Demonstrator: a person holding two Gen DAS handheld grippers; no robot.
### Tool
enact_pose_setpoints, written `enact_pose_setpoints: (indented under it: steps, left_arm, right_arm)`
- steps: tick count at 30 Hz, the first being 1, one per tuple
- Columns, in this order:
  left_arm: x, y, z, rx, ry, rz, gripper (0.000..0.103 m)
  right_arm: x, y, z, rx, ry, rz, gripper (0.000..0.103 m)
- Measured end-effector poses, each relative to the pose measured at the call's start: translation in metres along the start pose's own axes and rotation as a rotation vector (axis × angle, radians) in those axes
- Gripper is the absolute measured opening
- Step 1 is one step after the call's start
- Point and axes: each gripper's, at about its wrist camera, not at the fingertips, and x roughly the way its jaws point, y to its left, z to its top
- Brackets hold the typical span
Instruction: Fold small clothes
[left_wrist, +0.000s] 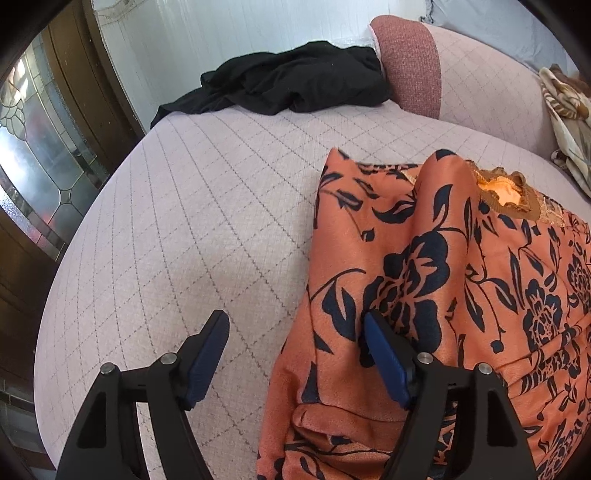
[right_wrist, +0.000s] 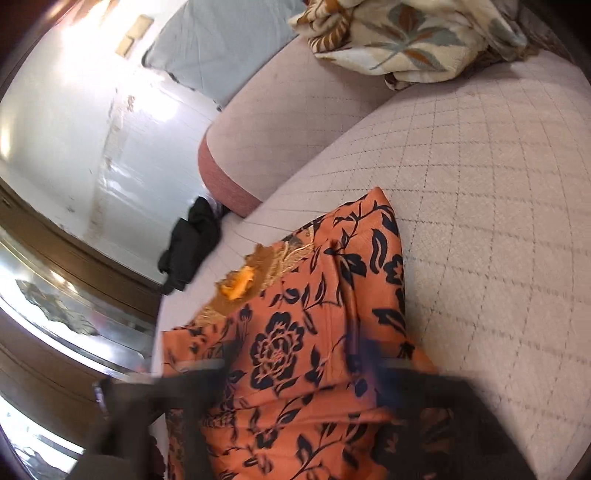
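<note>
My left gripper (left_wrist: 295, 350) has its jaws well open, gripping nothing: one finger over bare bed (left_wrist: 184, 221), the other resting on the left edge of the orange floral garment (left_wrist: 424, 277). My right gripper (right_wrist: 295, 373) is badly blurred, jaws spread wide over the garment's near part, nothing clamped as far as I can tell. The garment lies partly folded mid-bed, toward the near edge.

Risks: the left fold is puffed up and loose and could flop open; closing my left jaws here might snag only one layer.

Left view shows the black garment (left_wrist: 288, 85) at the bed's far-left edge clearly; right view shows the patterned blanket (right_wrist: 413, 40) at the far right.
</note>
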Motion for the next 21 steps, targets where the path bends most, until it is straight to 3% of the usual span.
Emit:
enact_pose_setpoints:
  steps: [3,4,5,7,13,18,19,20,21]
  left_arm:
    - [0.001,-0.001,0.000,0.003,0.000,0.010,0.079]
    - [0.001,-0.001,-0.001,0.005,-0.001,0.017,0.080]
    - [0.001,-0.001,-0.001,0.008,-0.002,0.021,0.081]
    - [0.002,-0.002,0.000,0.010,-0.002,0.021,0.081]
    - [0.004,0.002,0.001,0.001,0.005,0.012,0.082]
    - [0.005,0.002,0.002,0.000,0.007,0.018,0.083]
    - [0.005,0.002,0.002,0.000,0.007,0.018,0.083]
    - [0.005,0.002,0.002,-0.001,0.007,0.018,0.083]
    - [0.005,0.002,0.002,-0.001,0.007,0.018,0.083]
  right_arm:
    - [-0.006,0.000,0.000,-0.002,-0.038,0.029,0.094]
    - [-0.005,-0.002,0.002,0.009,-0.032,0.046,0.086]
    - [-0.003,-0.003,0.004,0.020,-0.027,0.063,0.071]
    - [0.000,0.000,0.007,0.006,0.004,0.052,0.061]
    - [0.031,0.003,0.011,-0.042,0.080,-0.088,0.058]
    - [0.053,-0.001,0.009,-0.022,0.114,-0.056,0.057]
    - [0.057,0.003,0.008,-0.030,0.129,-0.044,0.047]
    - [0.062,0.009,0.007,-0.045,0.151,-0.040,0.029]
    - [0.067,0.017,0.004,-0.081,0.166,-0.054,0.021]
